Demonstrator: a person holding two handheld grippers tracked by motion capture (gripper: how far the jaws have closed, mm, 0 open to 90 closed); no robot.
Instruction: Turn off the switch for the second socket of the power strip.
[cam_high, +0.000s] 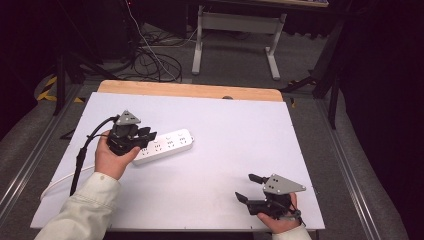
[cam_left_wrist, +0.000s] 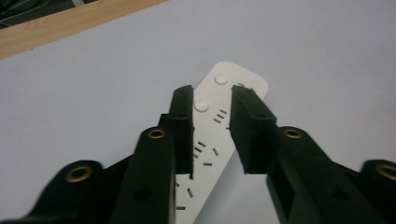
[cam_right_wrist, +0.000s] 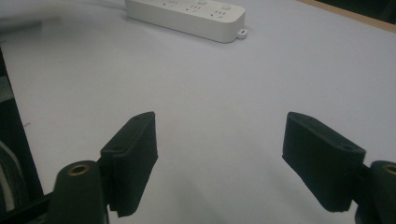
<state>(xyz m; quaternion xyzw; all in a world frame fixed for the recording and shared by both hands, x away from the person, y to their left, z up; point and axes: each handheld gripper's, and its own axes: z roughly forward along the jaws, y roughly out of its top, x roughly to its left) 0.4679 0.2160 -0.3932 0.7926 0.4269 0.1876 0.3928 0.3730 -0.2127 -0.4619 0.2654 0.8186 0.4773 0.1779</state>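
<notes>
The left gripper (cam_left_wrist: 212, 121) stands over the near half of the white power strip (cam_high: 167, 145), jaws parted a narrow gap. From its own camera the jaws straddle the socket face. Whether they touch the casing cannot be told. The strip lies flat on the white table top (cam_high: 240, 135), left of centre, its cord (cam_high: 60, 180) trailing toward the near left edge.

The right gripper (cam_high: 248, 187) rests near the front right corner, jaws wide apart, holding nothing, well apart from the strip.

Risk, as judged: closing the left jaws on the smooth casing off-centre could skid or pivot the strip; the trailing cord could drag it.
</notes>
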